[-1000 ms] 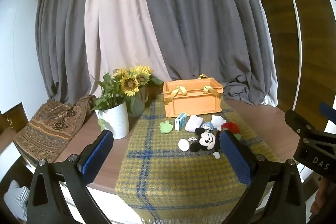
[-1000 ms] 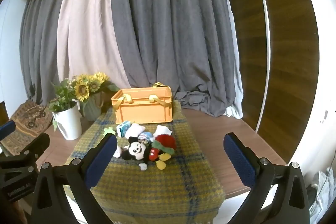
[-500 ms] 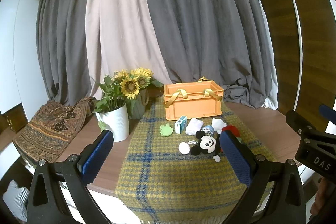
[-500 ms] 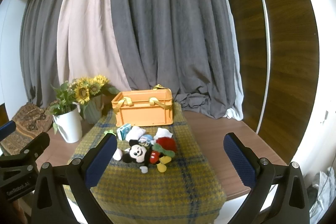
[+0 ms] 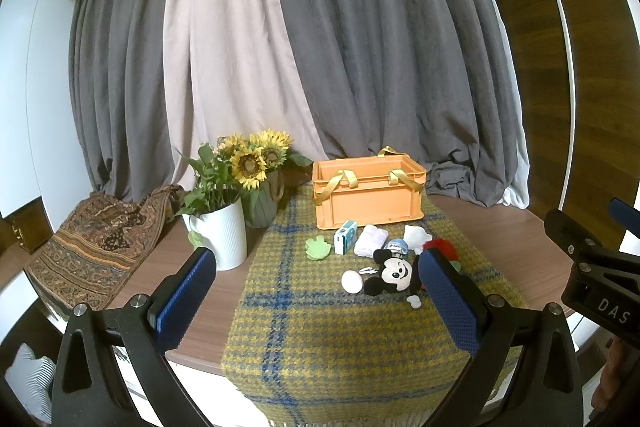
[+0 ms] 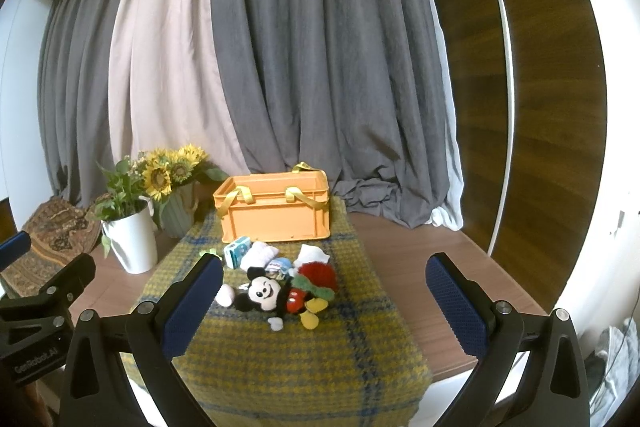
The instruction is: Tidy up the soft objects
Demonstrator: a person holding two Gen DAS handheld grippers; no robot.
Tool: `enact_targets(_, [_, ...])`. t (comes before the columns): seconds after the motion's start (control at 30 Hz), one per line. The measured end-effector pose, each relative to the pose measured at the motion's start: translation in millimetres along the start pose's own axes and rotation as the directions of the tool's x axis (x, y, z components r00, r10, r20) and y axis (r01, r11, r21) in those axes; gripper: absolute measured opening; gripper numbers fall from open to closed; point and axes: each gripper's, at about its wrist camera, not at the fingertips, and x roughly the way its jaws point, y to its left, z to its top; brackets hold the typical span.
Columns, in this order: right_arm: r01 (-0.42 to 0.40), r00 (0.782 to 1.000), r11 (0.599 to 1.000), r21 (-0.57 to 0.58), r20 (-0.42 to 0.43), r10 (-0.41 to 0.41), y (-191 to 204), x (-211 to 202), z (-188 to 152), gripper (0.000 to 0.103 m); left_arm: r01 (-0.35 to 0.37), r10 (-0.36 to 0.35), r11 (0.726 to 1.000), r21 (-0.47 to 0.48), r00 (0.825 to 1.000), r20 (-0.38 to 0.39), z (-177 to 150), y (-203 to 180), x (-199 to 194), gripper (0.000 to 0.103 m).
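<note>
Both the left gripper (image 5: 316,301) and right gripper (image 6: 324,301) hung spread wide and empty before the Mickey Mouse plush (image 6: 276,293) near the orange crate (image 6: 276,211).

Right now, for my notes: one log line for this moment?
left gripper: open | right gripper: open | plush mouse: on cloth | crate: behind

Likely a home: floor-length curtains (image 5: 320,67), sunflowers (image 5: 252,155), plaid table runner (image 5: 340,339).
</note>
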Motion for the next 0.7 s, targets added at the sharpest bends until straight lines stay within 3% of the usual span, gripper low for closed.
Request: enact_targets(0.7, [-0.010, 1.000, 1.000, -0.001, -0.003, 0.010, 3.5, -2.3, -3.0, 0.103, 0.005, -0.005, 1.000, -0.003, 1.000, 0.004, -8.6, -0.1, -4.4, 0.103])
